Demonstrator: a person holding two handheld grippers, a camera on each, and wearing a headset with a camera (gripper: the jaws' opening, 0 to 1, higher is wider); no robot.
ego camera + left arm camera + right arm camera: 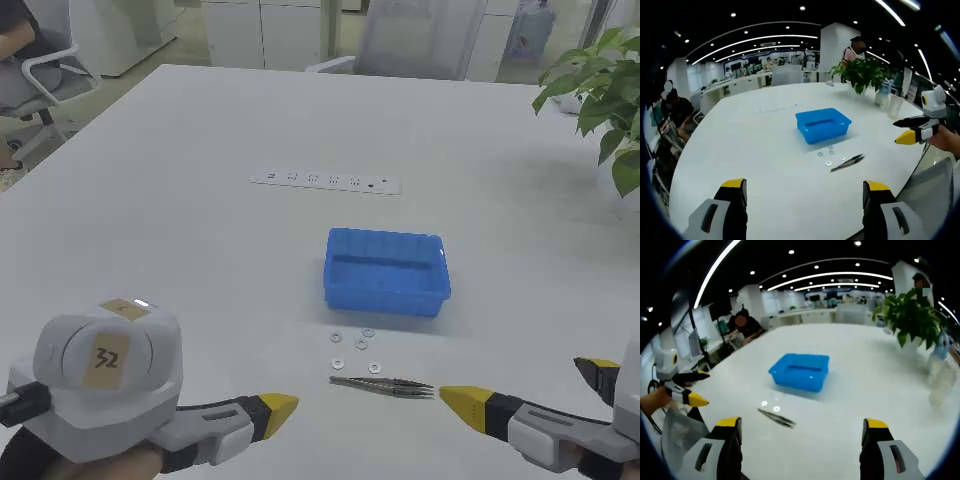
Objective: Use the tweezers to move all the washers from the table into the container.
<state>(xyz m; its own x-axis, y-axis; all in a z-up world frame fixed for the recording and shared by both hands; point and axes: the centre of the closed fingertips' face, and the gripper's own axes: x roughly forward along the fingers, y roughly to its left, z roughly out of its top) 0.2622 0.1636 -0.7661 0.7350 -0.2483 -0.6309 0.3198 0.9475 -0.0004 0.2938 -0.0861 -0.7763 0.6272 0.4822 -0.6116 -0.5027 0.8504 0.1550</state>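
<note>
A blue container (386,270) stands mid-table. Just in front of it, several small washers (361,343) lie loose on the white table (180,250). The metal tweezers (382,385) lie flat in front of the washers. My left gripper (804,187) is open and holds nothing; one of its yellow fingertips (278,406) is left of the tweezers. My right gripper (530,385) hangs to the right of the tweezers, open and empty. In the right gripper view the container (800,371), washers (771,402) and tweezers (776,417) lie ahead of the wide jaws.
A white power strip (325,181) lies beyond the container. A potted plant (600,90) stands at the table's far right, with bottles (940,375) near it. Office chairs (400,40) stand around the far edge. People sit in the background.
</note>
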